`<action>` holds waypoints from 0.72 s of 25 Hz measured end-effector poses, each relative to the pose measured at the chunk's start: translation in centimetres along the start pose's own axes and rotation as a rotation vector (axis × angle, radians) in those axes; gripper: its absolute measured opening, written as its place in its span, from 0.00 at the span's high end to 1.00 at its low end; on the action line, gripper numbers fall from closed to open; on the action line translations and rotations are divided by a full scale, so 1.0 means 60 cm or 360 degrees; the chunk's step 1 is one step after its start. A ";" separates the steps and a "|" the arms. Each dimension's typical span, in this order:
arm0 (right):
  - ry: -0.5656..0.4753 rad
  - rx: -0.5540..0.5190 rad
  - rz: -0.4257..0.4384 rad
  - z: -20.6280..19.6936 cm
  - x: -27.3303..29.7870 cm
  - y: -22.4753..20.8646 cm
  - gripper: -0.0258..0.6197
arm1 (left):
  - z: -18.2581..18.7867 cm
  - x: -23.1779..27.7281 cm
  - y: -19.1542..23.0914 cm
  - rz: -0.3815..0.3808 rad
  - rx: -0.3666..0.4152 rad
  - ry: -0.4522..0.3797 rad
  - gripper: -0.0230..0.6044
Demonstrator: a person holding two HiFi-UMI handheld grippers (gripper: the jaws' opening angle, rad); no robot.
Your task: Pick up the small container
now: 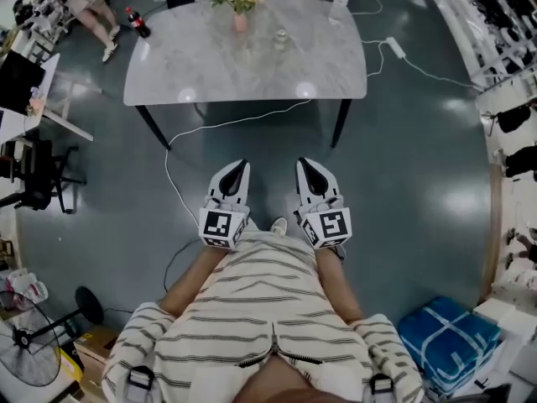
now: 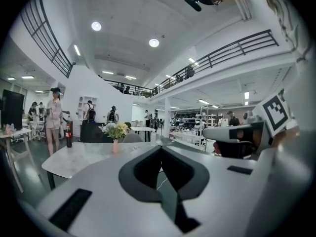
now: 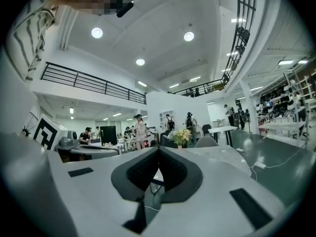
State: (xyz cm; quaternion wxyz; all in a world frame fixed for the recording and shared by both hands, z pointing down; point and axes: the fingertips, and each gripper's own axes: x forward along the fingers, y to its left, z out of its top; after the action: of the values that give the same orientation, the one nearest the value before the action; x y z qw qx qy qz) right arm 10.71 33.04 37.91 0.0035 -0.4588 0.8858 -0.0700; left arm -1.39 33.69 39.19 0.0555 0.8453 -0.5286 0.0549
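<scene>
One container (image 1: 280, 39) — well beyond right claw (image 1: 304, 166)

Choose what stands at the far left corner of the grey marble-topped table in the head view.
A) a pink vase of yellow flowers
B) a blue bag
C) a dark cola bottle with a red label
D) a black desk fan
C: the dark cola bottle with a red label stands at the far left corner of the grey marble-topped table, while the pink vase of yellow flowers sits near the middle of its far edge.
</scene>
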 end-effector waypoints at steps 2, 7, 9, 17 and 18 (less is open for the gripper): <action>0.0006 0.0009 0.0018 0.001 -0.003 -0.013 0.95 | 0.000 0.009 -0.012 0.0015 -0.0003 0.0013 0.97; 0.0026 0.0002 0.0049 -0.006 0.009 -0.037 0.95 | -0.003 0.035 -0.020 0.0039 -0.0013 0.0045 0.97; 0.0033 -0.0003 0.0048 -0.008 0.022 -0.046 0.95 | -0.009 0.053 -0.015 0.0035 -0.0027 0.0052 0.97; 0.0069 -0.0019 0.0051 -0.012 0.133 -0.095 0.95 | -0.007 0.155 0.055 0.0017 -0.0031 0.0046 0.97; 0.0066 -0.0025 0.0047 -0.009 0.156 -0.101 0.95 | -0.005 0.173 0.072 0.0014 -0.0034 0.0047 0.97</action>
State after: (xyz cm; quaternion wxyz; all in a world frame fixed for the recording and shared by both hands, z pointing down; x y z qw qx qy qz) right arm 10.17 22.04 39.74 -0.0176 -0.4442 0.8928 -0.0726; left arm -0.75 22.65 41.18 0.0719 0.8414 -0.5320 0.0620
